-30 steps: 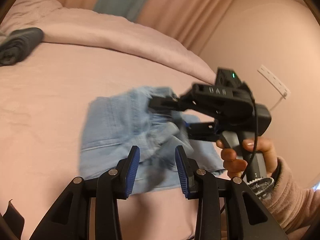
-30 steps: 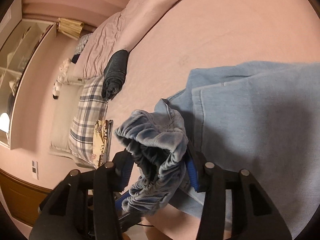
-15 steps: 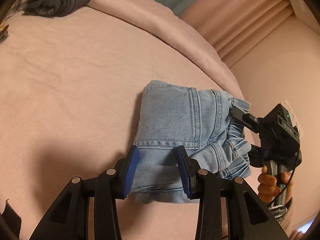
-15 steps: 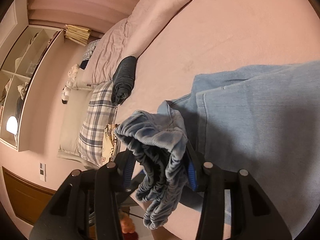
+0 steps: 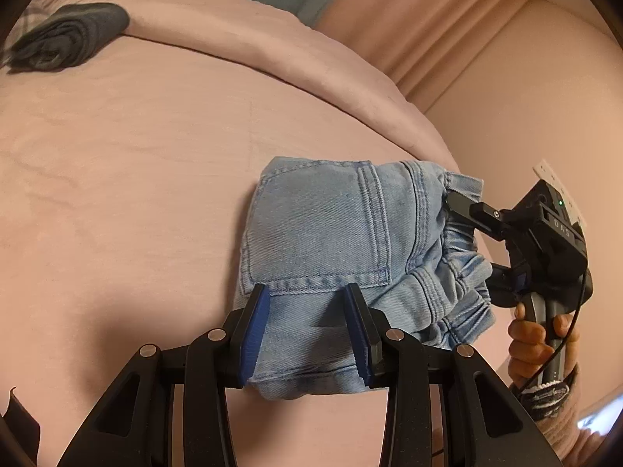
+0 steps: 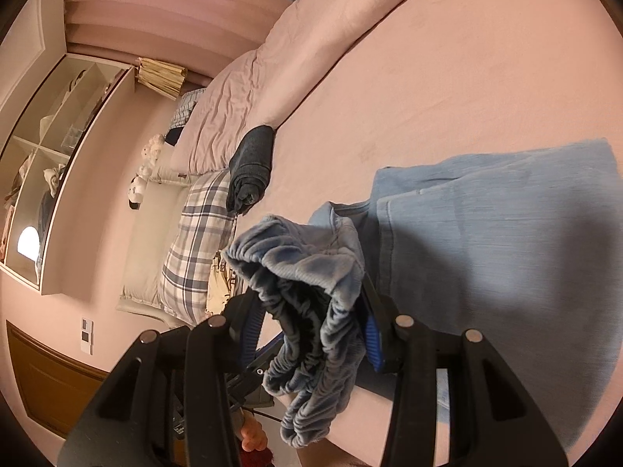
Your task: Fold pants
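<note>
Two views, left wrist first: folded light-blue denim pants (image 5: 331, 249) lying near the edge of the pink bed sheet (image 5: 128, 179), back pocket up; left gripper (image 5: 307, 334) spread, hovering over the near hem, gripping nothing; right gripper (image 5: 475, 245) at the gathered elastic waistband (image 5: 463, 292). Likely soft, fairly heavy, thick at seams; best taken at waistband or folded edge. Rolled dark grey garment (image 5: 66, 37) well apart, no obstacle. Right wrist next: right gripper (image 6: 311, 334) pinching the bunched waistband (image 6: 307, 292), lifted off the sheet; plaid pillow (image 6: 198, 241) and dark roll (image 6: 251, 167) beyond, clear of the pants (image 6: 502, 233).
</note>
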A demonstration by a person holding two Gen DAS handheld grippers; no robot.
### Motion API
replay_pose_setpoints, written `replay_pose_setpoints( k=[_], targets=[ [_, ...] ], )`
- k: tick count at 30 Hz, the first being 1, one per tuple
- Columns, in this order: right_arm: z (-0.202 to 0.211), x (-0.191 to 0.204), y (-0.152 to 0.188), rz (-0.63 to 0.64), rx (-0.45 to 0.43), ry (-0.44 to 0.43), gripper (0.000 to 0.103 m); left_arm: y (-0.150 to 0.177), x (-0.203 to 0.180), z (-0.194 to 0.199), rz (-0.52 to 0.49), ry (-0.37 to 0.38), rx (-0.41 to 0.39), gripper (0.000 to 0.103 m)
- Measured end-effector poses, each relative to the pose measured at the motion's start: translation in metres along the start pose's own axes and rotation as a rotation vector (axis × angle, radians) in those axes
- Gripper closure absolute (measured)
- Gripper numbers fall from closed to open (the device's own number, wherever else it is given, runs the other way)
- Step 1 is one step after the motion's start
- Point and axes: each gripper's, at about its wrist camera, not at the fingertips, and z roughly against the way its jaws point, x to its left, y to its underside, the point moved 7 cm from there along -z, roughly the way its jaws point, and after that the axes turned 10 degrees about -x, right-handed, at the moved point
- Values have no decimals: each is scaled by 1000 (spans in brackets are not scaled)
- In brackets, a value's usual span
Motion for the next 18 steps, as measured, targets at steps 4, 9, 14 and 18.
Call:
replay_pose_setpoints(
  k=[4, 9, 14, 18],
  targets=[
    [11, -2, -3, -1, -19, 0, 59, 1, -10, -7, -33, 4, 21, 66],
    [26, -12, -4, -17, -38, 4, 59, 5, -22, -15, -87, -10, 50, 66],
    [38, -21, -6, -36, -55, 8, 59, 14, -34, -18, -131, -11, 73, 66],
    [47, -26, -7, -47, -70, 7, 59, 13, -41, -24, -159, -13, 90, 66]
  ],
)
